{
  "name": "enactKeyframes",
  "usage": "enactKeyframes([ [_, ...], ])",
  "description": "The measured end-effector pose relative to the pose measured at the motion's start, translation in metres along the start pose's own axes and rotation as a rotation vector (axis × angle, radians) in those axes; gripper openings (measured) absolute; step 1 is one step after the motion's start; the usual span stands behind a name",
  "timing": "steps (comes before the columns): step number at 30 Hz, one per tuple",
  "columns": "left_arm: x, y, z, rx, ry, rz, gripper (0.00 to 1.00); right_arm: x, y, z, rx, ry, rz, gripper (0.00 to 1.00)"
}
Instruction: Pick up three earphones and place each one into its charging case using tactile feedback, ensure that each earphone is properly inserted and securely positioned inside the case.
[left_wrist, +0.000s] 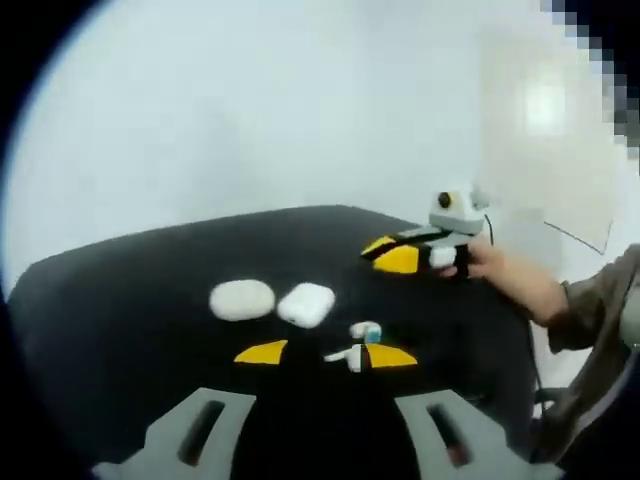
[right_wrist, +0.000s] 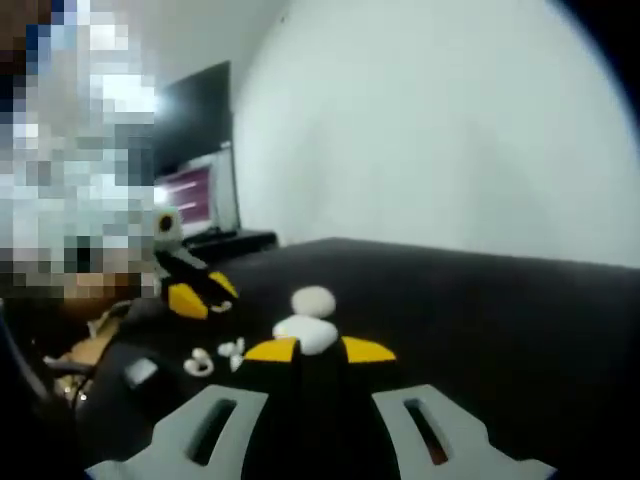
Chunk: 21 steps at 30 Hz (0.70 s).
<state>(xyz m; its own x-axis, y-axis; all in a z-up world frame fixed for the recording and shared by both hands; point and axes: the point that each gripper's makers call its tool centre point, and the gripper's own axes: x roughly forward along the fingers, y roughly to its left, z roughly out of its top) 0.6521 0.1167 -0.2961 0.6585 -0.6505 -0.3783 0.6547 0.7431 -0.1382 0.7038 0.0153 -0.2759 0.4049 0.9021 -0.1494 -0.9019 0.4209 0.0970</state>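
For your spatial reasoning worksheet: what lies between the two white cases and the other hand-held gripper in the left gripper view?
Only bare black table lies between the cases and that hand-held gripper.

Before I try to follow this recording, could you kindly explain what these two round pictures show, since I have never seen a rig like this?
No robot is involved: a person holds a two-jaw gripper in each hand, and a fisheye camera rides on each one, looking out along its jaws.

In the left gripper view, the left gripper has its grey jaws with yellow tips spread apart, holding nothing. To the right, the person's hand carries the right gripper.

The right gripper view looks from the opposite side; there its own jaws also stand open and hold nothing, and the left gripper appears at the left.

On the black table lie two white charging cases, side by side, and small white earphones loose beside them. Nothing is held yet.
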Motion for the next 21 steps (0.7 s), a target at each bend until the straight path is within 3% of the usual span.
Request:
enactKeyframes([
  [4, 0.017, -0.007, -0.012, -0.016, 0.068, -0.014, 0.23, -0.003, -0.002, 0.004, 0.013, -0.017, -0.003, 0.17],
  [8, 0.024, -0.002, -0.021, 0.021, 0.122, 0.025, 0.22, -0.003, -0.002, 0.006, 0.018, -0.028, -0.005, 0.17],
  [15, 0.022, -0.002, -0.022, 0.029, 0.126, 0.037, 0.19, -0.002, 0.000, 0.005, 0.011, -0.020, 0.003, 0.17],
  [21, -0.001, 0.019, -0.008, 0.036, 0.085, 0.104, 0.19, -0.003, 0.000, 0.007, 0.016, -0.028, 0.002, 0.17],
])
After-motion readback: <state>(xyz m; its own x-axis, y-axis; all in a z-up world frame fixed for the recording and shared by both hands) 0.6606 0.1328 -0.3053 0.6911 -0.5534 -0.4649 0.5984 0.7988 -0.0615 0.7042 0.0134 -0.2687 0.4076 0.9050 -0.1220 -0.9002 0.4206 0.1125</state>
